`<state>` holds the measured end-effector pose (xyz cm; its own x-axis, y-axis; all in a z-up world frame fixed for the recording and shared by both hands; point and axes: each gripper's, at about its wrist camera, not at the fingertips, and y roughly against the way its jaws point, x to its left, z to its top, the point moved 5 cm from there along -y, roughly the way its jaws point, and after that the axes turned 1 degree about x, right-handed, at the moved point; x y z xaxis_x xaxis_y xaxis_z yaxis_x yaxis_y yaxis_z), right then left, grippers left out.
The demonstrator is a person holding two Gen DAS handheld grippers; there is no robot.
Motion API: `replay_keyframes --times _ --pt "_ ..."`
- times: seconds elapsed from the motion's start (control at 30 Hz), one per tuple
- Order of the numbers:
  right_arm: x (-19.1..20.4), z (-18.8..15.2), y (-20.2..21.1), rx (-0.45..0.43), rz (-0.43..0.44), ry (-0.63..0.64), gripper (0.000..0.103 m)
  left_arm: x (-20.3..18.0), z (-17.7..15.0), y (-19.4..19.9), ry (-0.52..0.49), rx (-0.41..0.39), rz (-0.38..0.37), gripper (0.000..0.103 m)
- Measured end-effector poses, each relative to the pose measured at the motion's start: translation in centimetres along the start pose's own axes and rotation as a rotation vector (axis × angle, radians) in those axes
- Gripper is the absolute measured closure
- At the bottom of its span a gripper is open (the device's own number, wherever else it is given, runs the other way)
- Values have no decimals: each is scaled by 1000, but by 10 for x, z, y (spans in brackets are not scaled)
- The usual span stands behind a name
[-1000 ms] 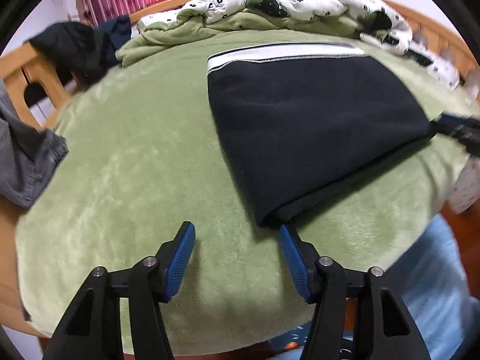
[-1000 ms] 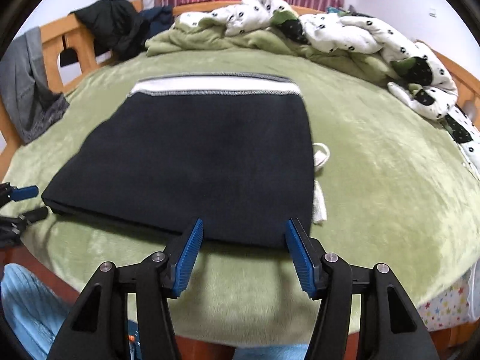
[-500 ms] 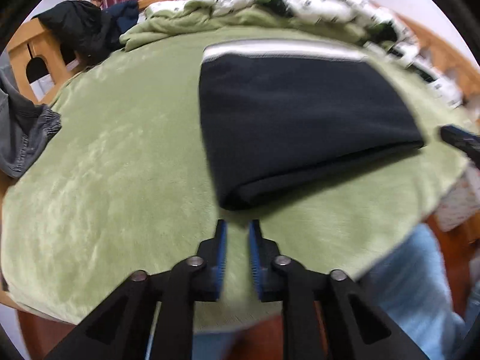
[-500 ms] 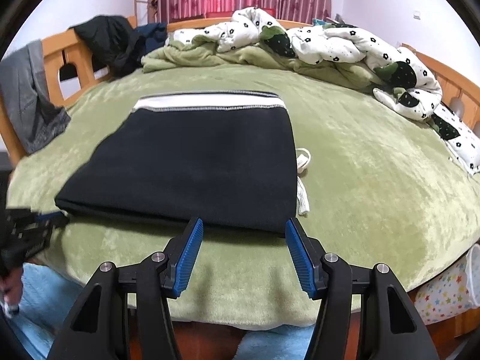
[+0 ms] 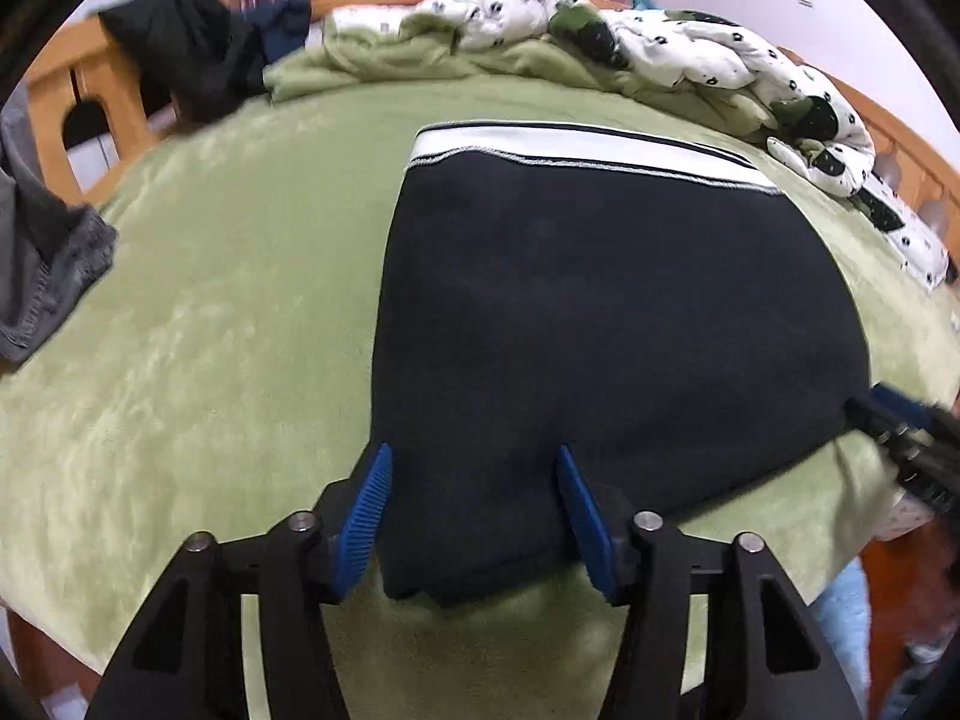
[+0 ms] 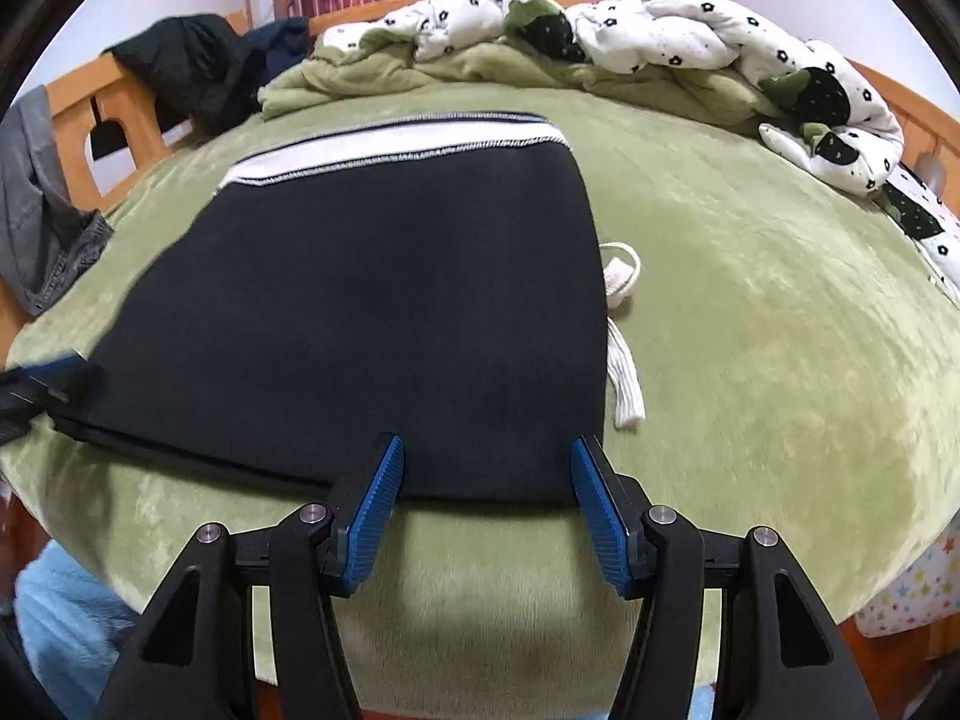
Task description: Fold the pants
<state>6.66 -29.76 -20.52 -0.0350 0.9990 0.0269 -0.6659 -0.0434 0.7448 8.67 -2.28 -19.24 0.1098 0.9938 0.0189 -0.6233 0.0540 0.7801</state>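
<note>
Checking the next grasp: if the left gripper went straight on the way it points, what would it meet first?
Most likely the near corner of the folded black pants, which already lies between the open jaws of the left gripper; depth is uncertain.

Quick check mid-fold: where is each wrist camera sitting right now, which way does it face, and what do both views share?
Left wrist: on the left gripper, looking down over the pants' near left corner; jaws open, just opened.
Right wrist: on the right gripper, facing the pants' near right edge; jaws open.
Shared: pants, green blanket, patterned quilt, each other's gripper at frame edge.
</note>
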Motion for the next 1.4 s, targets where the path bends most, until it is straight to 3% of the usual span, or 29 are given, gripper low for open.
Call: replay_keyframes --times 0.1,0.23,0.3,0.4,0.53,0.7,0.77,1.4 --pt "-5 -1 7 8 17 -32 46 -7 -15 11 4 22 -7 46" --pt "-1 1 26 4 2 -23 46 -4 -20 36 107 36 -63 46" --pt "4 6 46 -27 -39 -2 46 -1 -17 51 153 14 -73 46" --pt "8 14 78 -61 -31 -13 46 -11 -9 82 133 -64 -24 45" --pt "7 20 121 -114 -43 -28 41 -35 4 117 100 -119 -45 27" --pt "2 24 162 -190 -78 -17 10 -55 12 146 51 -165 -6 24" --pt "-2 26 168 -200 -96 -17 5 -59 13 151 47 -160 -14 24" --pt "-17 28 200 -253 -107 -32 5 -73 16 177 36 -196 10 24"
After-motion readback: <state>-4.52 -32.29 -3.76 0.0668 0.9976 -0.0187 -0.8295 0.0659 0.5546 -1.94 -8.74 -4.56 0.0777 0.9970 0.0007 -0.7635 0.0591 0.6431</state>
